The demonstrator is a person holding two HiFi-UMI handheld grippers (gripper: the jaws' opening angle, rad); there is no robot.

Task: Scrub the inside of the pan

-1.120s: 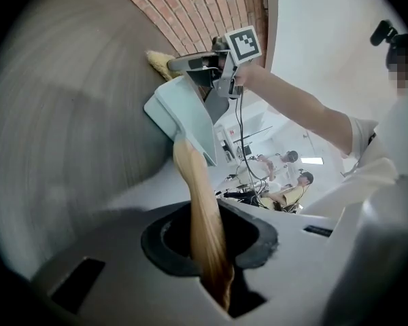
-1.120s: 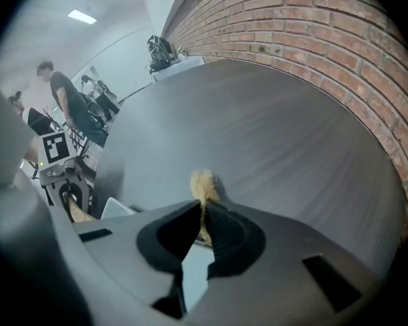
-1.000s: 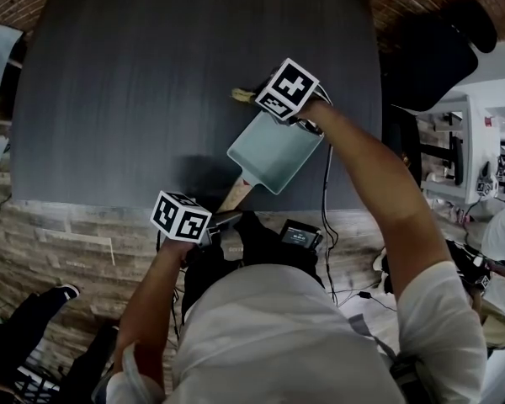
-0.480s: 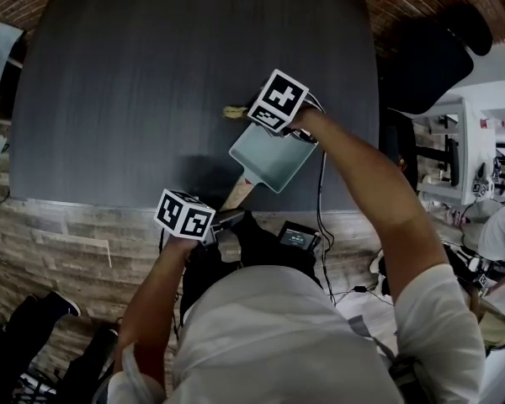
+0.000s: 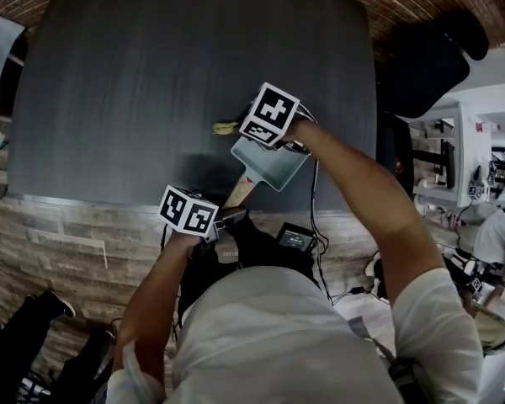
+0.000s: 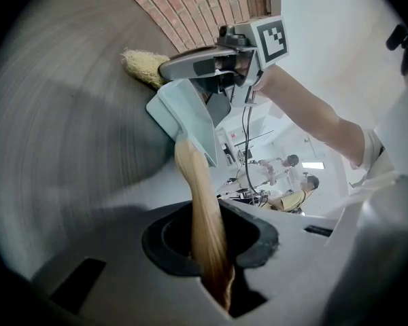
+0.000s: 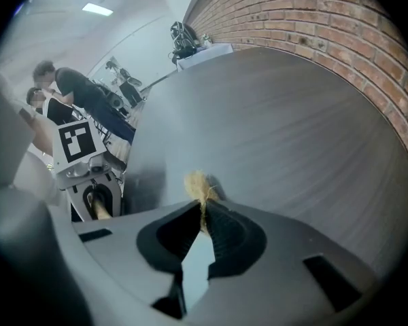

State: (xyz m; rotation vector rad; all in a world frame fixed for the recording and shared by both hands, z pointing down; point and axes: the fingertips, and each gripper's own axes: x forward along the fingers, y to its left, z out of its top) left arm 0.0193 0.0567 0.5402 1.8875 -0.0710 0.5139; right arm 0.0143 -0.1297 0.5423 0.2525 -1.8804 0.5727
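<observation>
In the head view, the left gripper (image 5: 225, 218) sits at the near edge of the dark bench (image 5: 135, 74) with its jaws closed on the wooden handle (image 5: 238, 194) of the pale blue square pan (image 5: 273, 165). The pan lies out over the bench's near side. The right gripper (image 5: 251, 127) is above the pan's far corner, and a yellowish fibrous scrubber (image 5: 225, 128) pokes out past that rim over the bench. In the left gripper view, the handle runs straight through the narrow jaws, which press on it from both sides. The pan beyond looks tipped on edge, with its inside turned toward the right gripper, though whether any part of it touches the bench cannot be told. The scrubber's tuft shows just beyond the far rim. In the right gripper view, the jaws are pinched almost together on the scrubber, whose frayed end sticks out ahead of them. A pale strip of the pan's surface shows low between the jaws. Scrubbing looks to be under way, with the stroke at or just over the pan's edge. The next move calls for drawing the scrubber back across the inner floor and pressing down, while the left gripper keeps the handle steady against that push.
</observation>
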